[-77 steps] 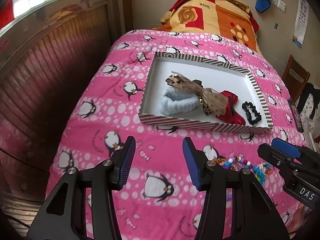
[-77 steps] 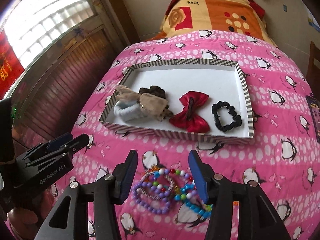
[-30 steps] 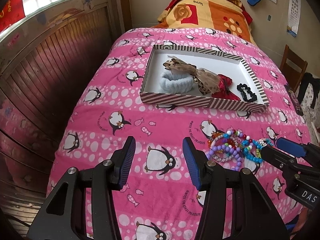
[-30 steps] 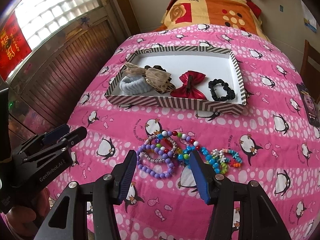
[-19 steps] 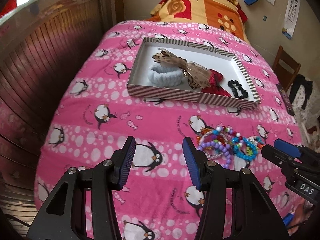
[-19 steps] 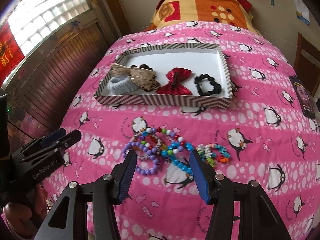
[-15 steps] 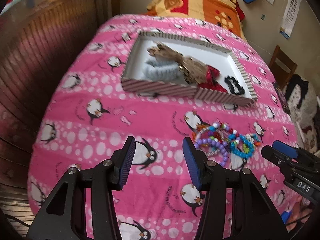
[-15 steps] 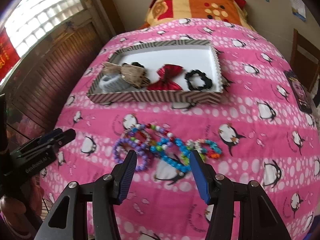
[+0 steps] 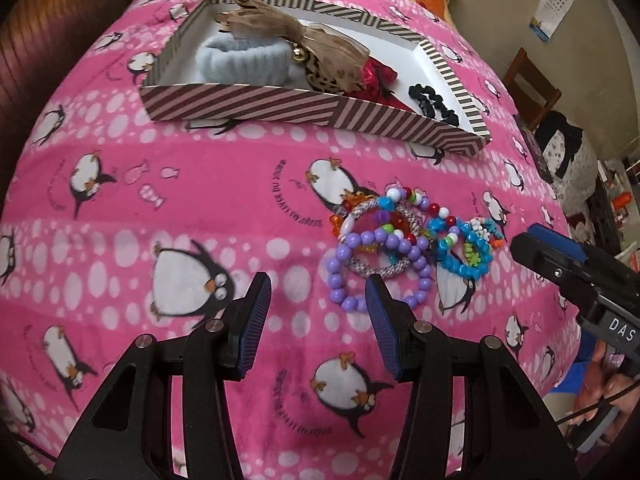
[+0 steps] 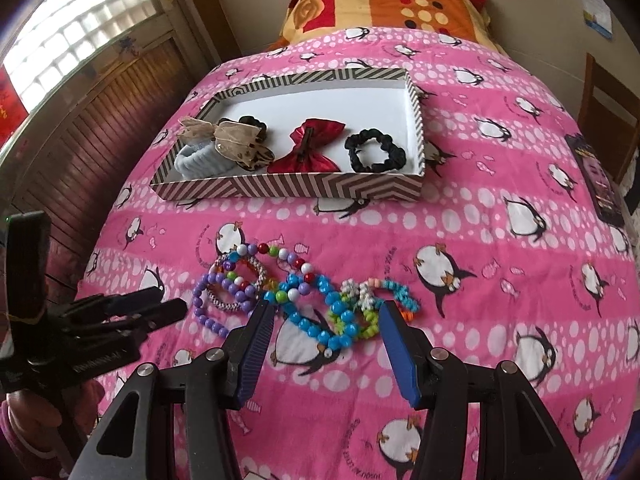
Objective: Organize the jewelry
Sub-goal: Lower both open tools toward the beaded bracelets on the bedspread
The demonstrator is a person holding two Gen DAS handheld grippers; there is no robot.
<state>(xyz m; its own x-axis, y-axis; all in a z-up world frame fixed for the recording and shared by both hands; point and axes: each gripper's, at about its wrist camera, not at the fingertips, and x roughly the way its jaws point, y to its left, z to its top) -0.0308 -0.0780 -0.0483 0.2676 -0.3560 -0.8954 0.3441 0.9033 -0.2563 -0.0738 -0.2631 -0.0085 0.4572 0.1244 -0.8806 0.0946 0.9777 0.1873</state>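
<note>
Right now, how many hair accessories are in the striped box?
5: blue scrunchie left, tan bow over it, dark scrunchie behind, red bow middle, black scrunchie right. More may hide underneath.

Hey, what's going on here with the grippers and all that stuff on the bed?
A person is sorting jewelry with a gripper in each hand. A tangle of beaded bracelets lies on the pink blanket, in front of a striped box that holds a black scrunchie, a red bow and other hair pieces. Both the left gripper and the right gripper hang open over the bracelets. Neither holds anything yet.
</note>
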